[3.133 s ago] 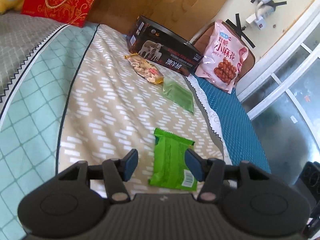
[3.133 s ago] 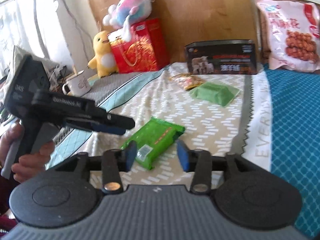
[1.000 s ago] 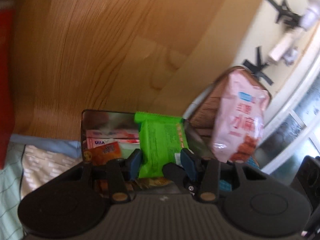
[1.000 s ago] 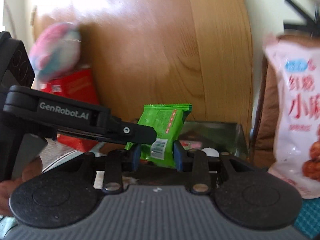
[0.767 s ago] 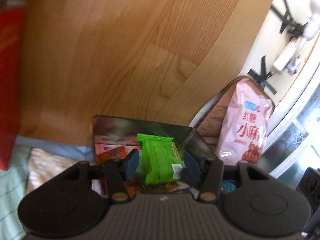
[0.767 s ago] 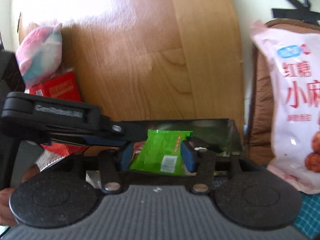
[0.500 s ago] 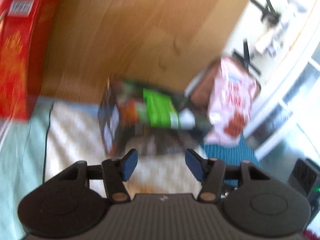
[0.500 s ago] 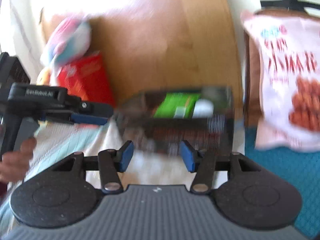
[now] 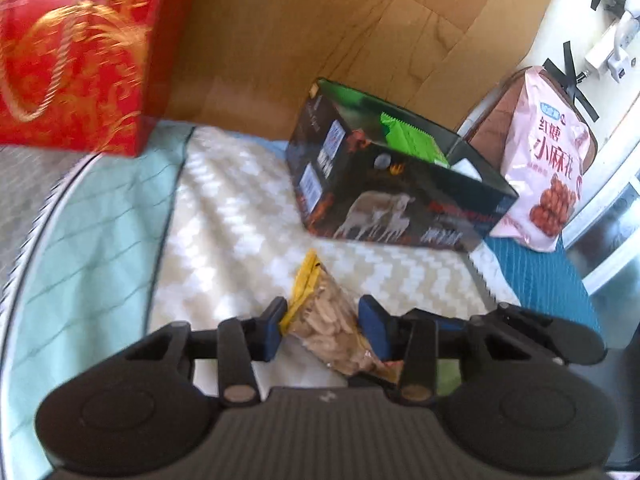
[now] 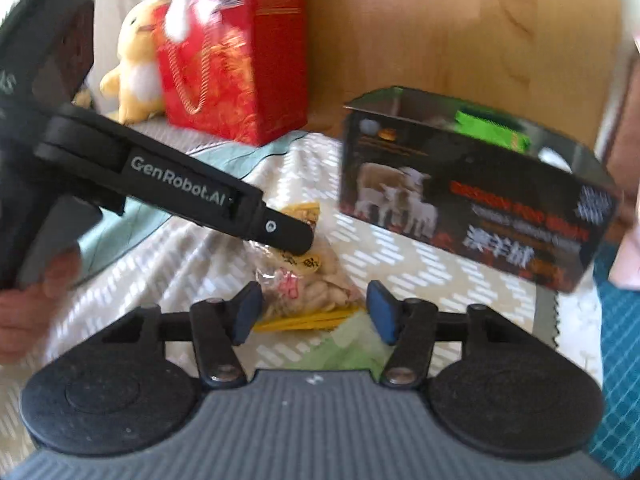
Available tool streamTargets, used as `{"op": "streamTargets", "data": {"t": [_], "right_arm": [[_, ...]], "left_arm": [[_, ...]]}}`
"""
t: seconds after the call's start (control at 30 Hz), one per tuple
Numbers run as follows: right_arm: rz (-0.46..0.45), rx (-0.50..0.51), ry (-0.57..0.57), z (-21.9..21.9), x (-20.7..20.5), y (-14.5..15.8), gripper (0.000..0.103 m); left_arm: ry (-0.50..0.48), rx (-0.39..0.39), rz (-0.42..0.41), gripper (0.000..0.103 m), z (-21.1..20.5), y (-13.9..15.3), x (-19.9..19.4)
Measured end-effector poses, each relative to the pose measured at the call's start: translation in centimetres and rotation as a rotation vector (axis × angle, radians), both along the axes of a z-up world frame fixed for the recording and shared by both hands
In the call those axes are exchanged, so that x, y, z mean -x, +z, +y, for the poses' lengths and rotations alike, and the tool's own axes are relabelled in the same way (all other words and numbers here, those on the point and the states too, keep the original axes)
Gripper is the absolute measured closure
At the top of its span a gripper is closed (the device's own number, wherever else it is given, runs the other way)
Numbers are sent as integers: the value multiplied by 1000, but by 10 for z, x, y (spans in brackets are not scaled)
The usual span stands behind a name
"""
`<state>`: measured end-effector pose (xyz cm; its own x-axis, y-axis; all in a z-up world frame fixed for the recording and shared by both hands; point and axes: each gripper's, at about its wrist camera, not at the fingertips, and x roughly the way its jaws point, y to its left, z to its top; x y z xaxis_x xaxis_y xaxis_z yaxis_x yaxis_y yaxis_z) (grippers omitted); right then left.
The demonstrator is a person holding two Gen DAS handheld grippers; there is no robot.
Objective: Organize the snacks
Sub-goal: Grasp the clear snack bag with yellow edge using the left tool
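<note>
A clear, yellow-edged bag of nuts (image 9: 328, 328) lies on the patterned bedspread. My left gripper (image 9: 322, 330) is open with its jaws on either side of the bag. My right gripper (image 10: 314, 312) is open too, just short of the same bag (image 10: 312, 280). The left gripper's finger (image 10: 280, 232) reaches over the bag in the right wrist view. The open black box (image 9: 400, 204) stands behind with a green snack pack (image 9: 412, 140) inside; both show in the right wrist view, box (image 10: 472, 208) and pack (image 10: 492, 128). A pale green packet (image 10: 340, 348) lies under my right gripper.
A red gift bag (image 9: 76, 52) and a yellow plush toy (image 10: 136, 72) stand at the back left against the wooden headboard. A pink snack bag (image 9: 548, 160) leans at the far right. A blue mat (image 9: 536, 272) covers the bed's right side.
Both grippers let go of the green pack into the black box, pulled back and dropped down. They now sit open around the bag of nuts.
</note>
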<state>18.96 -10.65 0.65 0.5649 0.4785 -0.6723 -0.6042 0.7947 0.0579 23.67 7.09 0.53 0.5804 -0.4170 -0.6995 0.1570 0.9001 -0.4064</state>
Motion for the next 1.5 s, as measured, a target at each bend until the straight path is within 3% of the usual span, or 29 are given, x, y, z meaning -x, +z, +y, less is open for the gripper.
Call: {"op": "streamTargets", "data": {"t": [0.2, 0.33, 0.57, 0.77, 0.93, 1.1, 1.33, 1.5], "right_arm": [[-51, 31, 140, 3, 65, 6, 45], [-35, -4, 187, -11, 105, 10, 44], [-61, 12, 186, -36, 168, 13, 44], [-57, -7, 89, -68, 205, 10, 38], [-66, -32, -27, -83, 220, 7, 35], [-59, -65, -61, -85, 225, 6, 35], [-91, -66, -35, -74, 236, 7, 37], [-62, -84, -61, -76, 231, 3, 51]], "left_arm": [[-38, 38, 0, 64, 19, -2, 74], [-73, 85, 6, 64, 20, -1, 122], [-159, 119, -2, 64, -9, -1, 190], [-241, 110, -29, 60, -43, -2, 227], [-302, 68, -27, 50, -57, 3, 238], [-271, 40, -31, 44, -49, 11, 238], [-233, 66, -18, 47, -40, 14, 235], [-287, 93, 13, 59, -51, 3, 234]]}}
